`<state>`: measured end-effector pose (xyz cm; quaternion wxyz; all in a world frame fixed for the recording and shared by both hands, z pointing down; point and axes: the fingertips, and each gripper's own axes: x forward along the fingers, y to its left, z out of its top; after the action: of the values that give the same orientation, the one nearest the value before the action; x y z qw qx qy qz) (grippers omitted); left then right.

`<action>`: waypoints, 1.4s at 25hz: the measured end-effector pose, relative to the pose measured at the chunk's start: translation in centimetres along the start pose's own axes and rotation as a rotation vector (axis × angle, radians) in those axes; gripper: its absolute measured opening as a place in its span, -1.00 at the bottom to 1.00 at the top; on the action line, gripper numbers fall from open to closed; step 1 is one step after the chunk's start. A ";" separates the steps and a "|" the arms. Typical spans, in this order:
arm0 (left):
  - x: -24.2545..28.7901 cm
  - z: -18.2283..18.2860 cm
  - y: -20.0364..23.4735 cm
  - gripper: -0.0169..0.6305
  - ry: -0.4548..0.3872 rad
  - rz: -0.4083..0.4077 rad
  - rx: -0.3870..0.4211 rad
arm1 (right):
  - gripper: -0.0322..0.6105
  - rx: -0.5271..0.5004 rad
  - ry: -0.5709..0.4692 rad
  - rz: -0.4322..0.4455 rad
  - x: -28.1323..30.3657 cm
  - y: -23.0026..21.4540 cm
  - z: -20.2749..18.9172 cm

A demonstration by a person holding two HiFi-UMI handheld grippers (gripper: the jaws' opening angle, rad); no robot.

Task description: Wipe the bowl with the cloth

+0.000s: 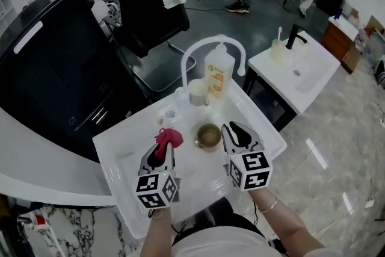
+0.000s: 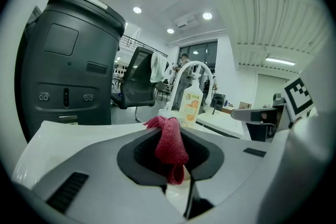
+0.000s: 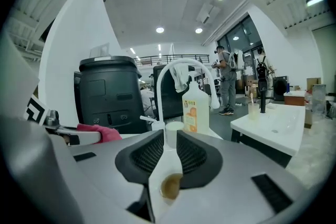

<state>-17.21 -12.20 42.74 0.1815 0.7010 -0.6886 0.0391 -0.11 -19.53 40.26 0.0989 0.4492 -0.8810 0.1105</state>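
The cloth (image 2: 169, 144) is a red, coarse, nubbly weave, quite matt. The bowl (image 1: 209, 136) looks glossy brown, perhaps glazed ceramic. At its twelve o'clock, the bottle (image 1: 218, 72) is translucent plastic. The white table (image 1: 120, 156) shines smooth.

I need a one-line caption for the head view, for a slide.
Left gripper holds a red cloth beside the brown bowl in a white sink; right gripper open, empty.

Left tongs (image 1: 165, 148) pinch the cloth (image 1: 169, 137) (jaws clamped on it), right tongs (image 1: 233, 129) level alongside, jaws partly apart.
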 end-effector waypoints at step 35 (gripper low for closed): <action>-10.3 0.6 -0.8 -0.69 -0.078 -0.085 0.062 | -0.89 0.049 -0.105 0.008 -11.0 7.1 -0.4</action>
<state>-16.99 -2.64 38.93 0.1343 0.7357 -0.6633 0.0253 0.53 -6.85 36.92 0.0412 0.4534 -0.8837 0.1089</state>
